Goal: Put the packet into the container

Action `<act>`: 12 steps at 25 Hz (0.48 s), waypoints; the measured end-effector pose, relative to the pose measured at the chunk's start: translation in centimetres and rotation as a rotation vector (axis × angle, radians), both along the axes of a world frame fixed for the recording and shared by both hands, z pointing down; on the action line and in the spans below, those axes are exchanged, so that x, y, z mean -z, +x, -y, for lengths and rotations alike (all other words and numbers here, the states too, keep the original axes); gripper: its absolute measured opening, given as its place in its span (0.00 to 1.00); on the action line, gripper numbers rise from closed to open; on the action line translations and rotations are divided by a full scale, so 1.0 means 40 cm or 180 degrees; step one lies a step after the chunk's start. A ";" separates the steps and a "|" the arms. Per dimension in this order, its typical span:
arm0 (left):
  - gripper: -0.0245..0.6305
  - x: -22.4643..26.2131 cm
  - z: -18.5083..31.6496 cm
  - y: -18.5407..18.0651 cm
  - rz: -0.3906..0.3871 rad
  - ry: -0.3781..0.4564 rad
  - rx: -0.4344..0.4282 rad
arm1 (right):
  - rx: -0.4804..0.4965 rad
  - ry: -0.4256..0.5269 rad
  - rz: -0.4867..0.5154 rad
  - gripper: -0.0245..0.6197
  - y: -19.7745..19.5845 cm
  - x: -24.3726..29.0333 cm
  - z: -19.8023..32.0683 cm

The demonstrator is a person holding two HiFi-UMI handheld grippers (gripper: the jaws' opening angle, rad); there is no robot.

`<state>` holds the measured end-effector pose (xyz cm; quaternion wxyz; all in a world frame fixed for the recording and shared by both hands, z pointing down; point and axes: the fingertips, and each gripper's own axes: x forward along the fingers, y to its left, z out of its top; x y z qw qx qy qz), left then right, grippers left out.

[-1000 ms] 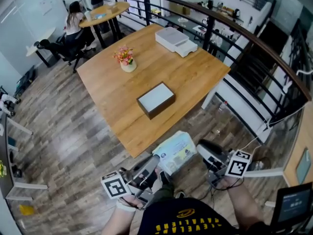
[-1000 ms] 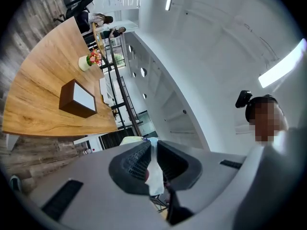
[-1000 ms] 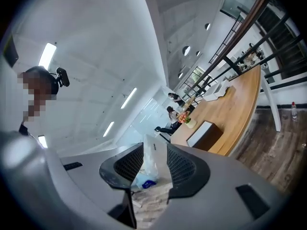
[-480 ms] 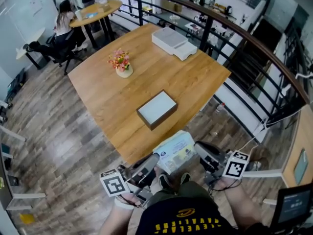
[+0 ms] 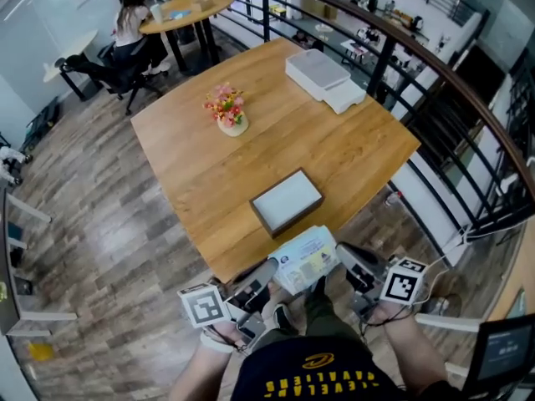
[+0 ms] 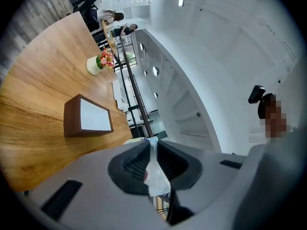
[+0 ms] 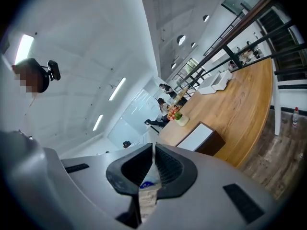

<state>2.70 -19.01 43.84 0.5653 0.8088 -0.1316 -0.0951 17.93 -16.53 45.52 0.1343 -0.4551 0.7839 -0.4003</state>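
A pale packet with blue print (image 5: 305, 259) hangs in the air just off the near edge of the wooden table (image 5: 201, 174), held at both ends. My left gripper (image 5: 269, 270) is shut on its left edge, seen as a thin strip of packet (image 6: 154, 169) between the pads. My right gripper (image 5: 344, 253) is closing on the right edge, and the packet (image 7: 146, 188) is pinched between its pads. The container (image 5: 287, 201), a dark brown box with a white inside, sits on the table just beyond the packet; it also appears as the container (image 6: 91, 115) and the container (image 7: 199, 138).
A flower pot (image 5: 227, 111) stands mid-table and a stack of white boxes (image 5: 326, 78) at the far corner. A dark railing (image 5: 435, 82) runs along the right side. A person sits at a round table (image 5: 180, 11) far back. Wood floor lies to the left.
The view has shifted, so the table and container now lie closer to the packet. Both grippers keep the packet between them near the table's front edge.
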 end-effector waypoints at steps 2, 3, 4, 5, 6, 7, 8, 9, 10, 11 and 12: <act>0.10 -0.019 0.038 0.005 0.0139 0.0020 0.0067 | 0.0076 -0.0054 0.0008 0.08 0.007 -0.009 0.045; 0.10 -0.025 0.055 0.012 0.0184 0.0015 0.0098 | 0.0113 -0.0075 0.0002 0.08 0.012 -0.014 0.067; 0.10 -0.028 0.071 0.021 0.0199 -0.0011 0.0135 | 0.0149 -0.0098 0.0003 0.07 0.019 -0.019 0.087; 0.10 -0.030 0.086 0.030 0.0201 -0.0051 0.0180 | 0.0185 -0.0121 0.0008 0.07 0.028 -0.023 0.106; 0.10 -0.033 0.102 0.039 0.0206 -0.0095 0.0228 | 0.0223 -0.0140 0.0012 0.07 0.037 -0.026 0.125; 0.10 -0.037 0.117 0.047 0.0216 -0.0145 0.0279 | 0.0262 -0.0155 0.0016 0.07 0.046 -0.027 0.144; 0.10 -0.041 0.132 0.055 0.0230 -0.0186 0.0329 | 0.0303 -0.0169 0.0018 0.07 0.055 -0.029 0.163; 0.10 -0.045 0.147 0.063 0.0252 -0.0206 0.0372 | 0.0344 -0.0192 0.0013 0.07 0.065 -0.035 0.181; 0.10 -0.049 0.161 0.070 0.0283 -0.0211 0.0412 | 0.0383 -0.0223 -0.0001 0.07 0.076 -0.045 0.198; 0.10 -0.054 0.175 0.076 0.0323 -0.0213 0.0452 | 0.0420 -0.0250 -0.0012 0.07 0.085 -0.053 0.214; 0.10 -0.060 0.190 0.083 0.0360 -0.0217 0.0491 | 0.0455 -0.0259 -0.0012 0.07 0.090 -0.057 0.232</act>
